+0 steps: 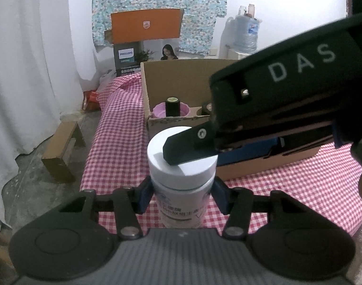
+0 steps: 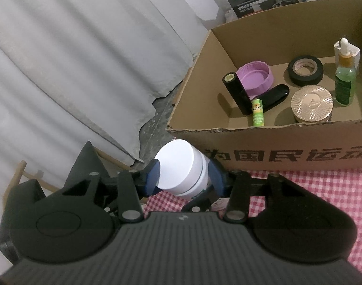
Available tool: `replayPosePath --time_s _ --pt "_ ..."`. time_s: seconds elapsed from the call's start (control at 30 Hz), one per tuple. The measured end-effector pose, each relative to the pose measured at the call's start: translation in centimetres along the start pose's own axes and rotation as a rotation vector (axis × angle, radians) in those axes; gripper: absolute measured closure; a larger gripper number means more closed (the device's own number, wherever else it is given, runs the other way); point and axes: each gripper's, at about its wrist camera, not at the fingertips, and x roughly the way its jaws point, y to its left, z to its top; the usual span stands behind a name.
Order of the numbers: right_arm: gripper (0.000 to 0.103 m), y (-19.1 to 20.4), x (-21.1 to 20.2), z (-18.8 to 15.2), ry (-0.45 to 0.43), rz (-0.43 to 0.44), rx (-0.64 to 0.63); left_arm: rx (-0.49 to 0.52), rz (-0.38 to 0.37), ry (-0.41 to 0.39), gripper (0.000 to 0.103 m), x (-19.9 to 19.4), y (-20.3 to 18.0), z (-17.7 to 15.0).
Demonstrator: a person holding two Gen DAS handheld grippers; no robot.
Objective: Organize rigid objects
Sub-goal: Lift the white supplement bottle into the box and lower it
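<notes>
A white pill bottle [image 1: 181, 204] with a white cap [image 1: 178, 168] stands on the red checked cloth [image 1: 287, 190], just in front of the cardboard box [image 1: 155, 80]. My left gripper [image 1: 181, 197] is shut on the bottle's body, its blue pads pressed to both sides below the cap. From the upper right, my right gripper [image 2: 184, 177] is shut on the same white bottle [image 2: 181, 168] at the cap, and one of its fingers [image 1: 181, 149] crosses the cap top. The lower part of the bottle is hidden in the right wrist view.
The open cardboard box [image 2: 276, 140] holds a purple lid [image 2: 254, 77], a black cylinder [image 2: 236, 92], a green tube [image 2: 258, 112], a tape roll [image 2: 305, 70], a round gold case [image 2: 311, 105] and a green dropper bottle [image 2: 344, 80]. White curtains [image 2: 74, 59] hang left, past the table edge.
</notes>
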Motion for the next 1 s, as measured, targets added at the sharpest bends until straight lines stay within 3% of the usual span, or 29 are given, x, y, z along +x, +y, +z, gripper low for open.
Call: replayPosePath --time_s 0.17,0.4,0.67,0.83,1.0 --pt "0.058 -0.1 -0.6 -0.2 -0.005 0.010 0.007 0.007 0.002 -0.011 0.049 -0.8 -0.2 -0.1" --pt "0.058 2.1 -3.5 -0.9 -0.037 0.067 -0.046 0.027 0.033 -0.085 0.049 -4.7 -0.2 0.4" --pt "0.058 5.4 -8.8 1.1 -0.161 0.122 -0.146 0.087 0.064 -0.225 0.049 -8.6 -1.2 4.9" --pt "0.058 5.1 -12.6 3.9 -0.240 0.087 -0.176 0.113 -0.007 -0.262 0.049 -8.0 -3.3 9.5" --pt "0.058 2.1 -16.2 6.9 -0.300 0.017 -0.143 0.125 -0.111 -0.264 0.049 -5.2 -6.6 13.4"
